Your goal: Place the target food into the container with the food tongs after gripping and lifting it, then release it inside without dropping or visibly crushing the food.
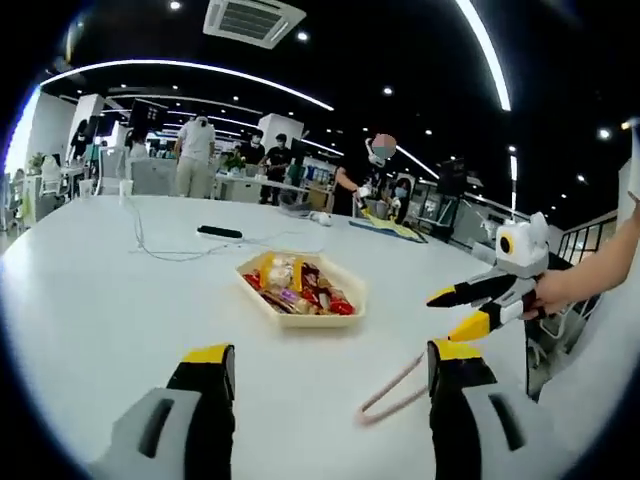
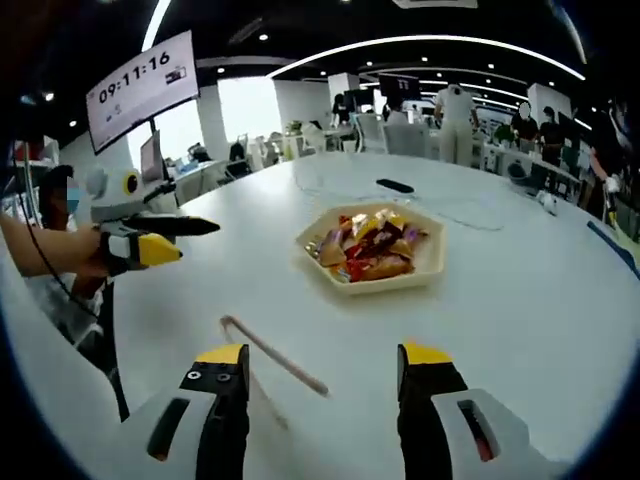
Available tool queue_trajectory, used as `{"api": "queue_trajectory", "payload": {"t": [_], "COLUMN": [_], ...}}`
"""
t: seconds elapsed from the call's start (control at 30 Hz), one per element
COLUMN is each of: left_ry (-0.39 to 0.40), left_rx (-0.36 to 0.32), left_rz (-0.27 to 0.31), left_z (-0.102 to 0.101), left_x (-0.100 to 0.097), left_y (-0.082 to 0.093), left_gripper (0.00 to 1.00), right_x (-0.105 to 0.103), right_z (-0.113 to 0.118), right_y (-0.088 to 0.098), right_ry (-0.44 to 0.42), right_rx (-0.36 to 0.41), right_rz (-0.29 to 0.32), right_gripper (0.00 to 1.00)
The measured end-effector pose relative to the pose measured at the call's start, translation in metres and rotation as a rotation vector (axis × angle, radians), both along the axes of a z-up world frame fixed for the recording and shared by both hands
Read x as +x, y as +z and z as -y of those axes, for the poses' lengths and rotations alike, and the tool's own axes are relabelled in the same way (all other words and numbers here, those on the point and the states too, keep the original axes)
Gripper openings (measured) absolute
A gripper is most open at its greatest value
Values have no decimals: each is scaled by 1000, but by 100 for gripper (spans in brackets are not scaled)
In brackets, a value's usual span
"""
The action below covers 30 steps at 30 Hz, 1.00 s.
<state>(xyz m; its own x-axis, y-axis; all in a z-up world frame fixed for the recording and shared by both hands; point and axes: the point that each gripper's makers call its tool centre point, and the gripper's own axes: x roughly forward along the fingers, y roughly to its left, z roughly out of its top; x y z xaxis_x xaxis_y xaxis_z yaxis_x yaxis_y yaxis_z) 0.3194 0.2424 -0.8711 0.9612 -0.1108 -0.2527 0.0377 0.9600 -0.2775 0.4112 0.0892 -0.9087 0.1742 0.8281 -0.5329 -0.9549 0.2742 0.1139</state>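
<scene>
The left gripper (image 1: 325, 385) hangs low over the white bench (image 1: 120, 300) with its black, yellow-tipped jaws spread wide and nothing between them. Just past its right-hand jaw lie the food tongs (image 1: 392, 392), pale pink, flat on the bench, their open ends pointing away toward the right. Further out, near the middle of the bench, sits the container (image 1: 352, 312), a shallow cream tray with angled corners, heaped with wrapped snacks (image 1: 298, 285) in red, yellow and purple. Off to the right a hand (image 1: 552, 293) holds the right gripper (image 1: 447, 312) in the air above the bench edge, its yellow tips parted.

From the right gripper view, that gripper's (image 2: 320, 385) own jaws also stand wide and empty. The tongs (image 2: 272, 354) lie just ahead of its left-hand jaw, slanting across the bench (image 2: 520, 290), touched by neither tool. The container (image 2: 432, 268) rests beyond them, well apart, the snacks (image 2: 372, 245) piled inside it. At the left the other gripper (image 2: 195, 238) is held level above the bench.

A dark flat object with a trailing cable (image 1: 219, 232) lies on the far side of the bench, and people stand at desks (image 1: 255, 183) in the background.
</scene>
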Motion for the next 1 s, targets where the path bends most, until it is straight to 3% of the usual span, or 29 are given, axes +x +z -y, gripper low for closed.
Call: {"api": "queue_trajectory", "payload": {"t": [0.13,0.43,0.63,1.0], "left_ry": [33,83,145,180], "left_rx": [-28,-46,-94,-89], "left_rz": [37,61,87,95], "left_z": [-7,-18,-30,-43], "left_x": [-6,-19,-27,-38], "left_y": [9,16,22,27], "left_gripper": [99,99,99,99], "right_x": [1,3,7,6], "right_z": [2,7,9,4], "right_y": [6,32,45,63], "right_ry": [-25,-58,-75,-82], "right_rx": [13,94,115,143], "right_rz": [12,23,40,58], "right_gripper": [61,63,65,65]}}
